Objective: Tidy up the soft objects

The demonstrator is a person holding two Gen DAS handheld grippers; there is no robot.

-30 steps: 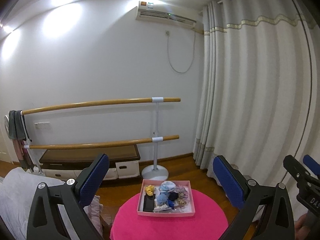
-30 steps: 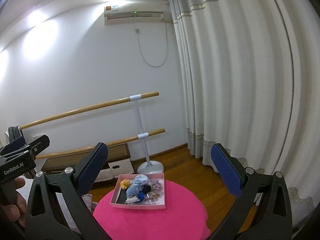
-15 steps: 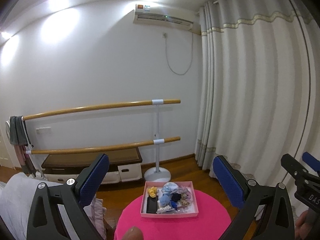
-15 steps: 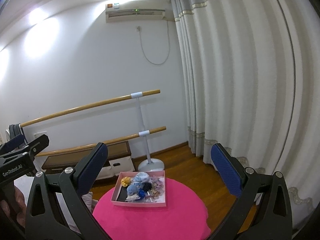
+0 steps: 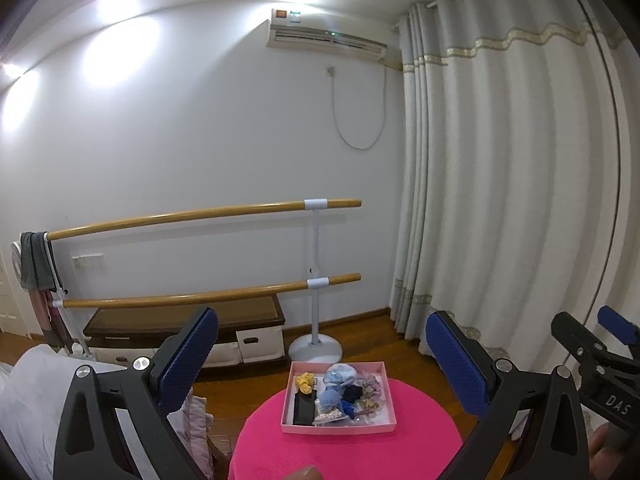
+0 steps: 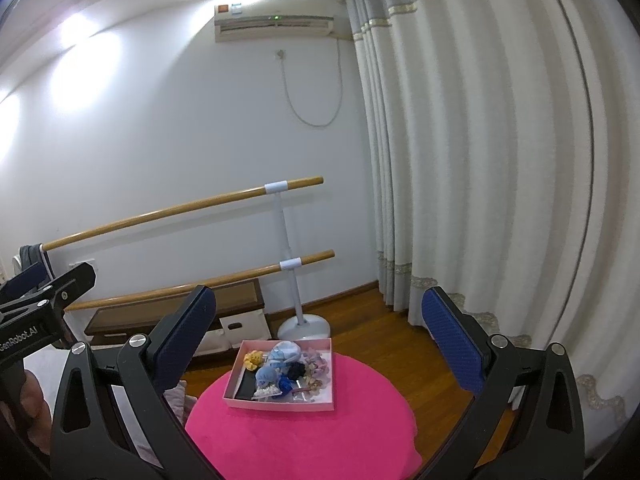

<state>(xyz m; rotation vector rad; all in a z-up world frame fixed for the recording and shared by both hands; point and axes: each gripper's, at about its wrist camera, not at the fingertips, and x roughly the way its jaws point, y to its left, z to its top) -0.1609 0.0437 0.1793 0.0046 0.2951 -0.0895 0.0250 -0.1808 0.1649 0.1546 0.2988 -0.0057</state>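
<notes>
My left claw [image 5: 320,364] and right claw [image 6: 318,344] are wide apart, holding nothing, high up so I see everything. The pink box [image 5: 339,429] of soft things [image 5: 340,390] sits on the pink desk [image 5: 348,456], at twelve o'clock.

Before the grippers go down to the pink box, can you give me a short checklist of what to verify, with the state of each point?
1. Left gripper open and holding nothing: ok.
2. Right gripper open and holding nothing: ok.
3. Pink box lies flat on the pink round table, away from its edge: ok.
4. Soft objects are inside the box, such as the yellow scrunchie: ok.
5. Nothing stands between the grippers and the box: ok.
6. Objects tangled together in the pile: cannot tell.
</notes>
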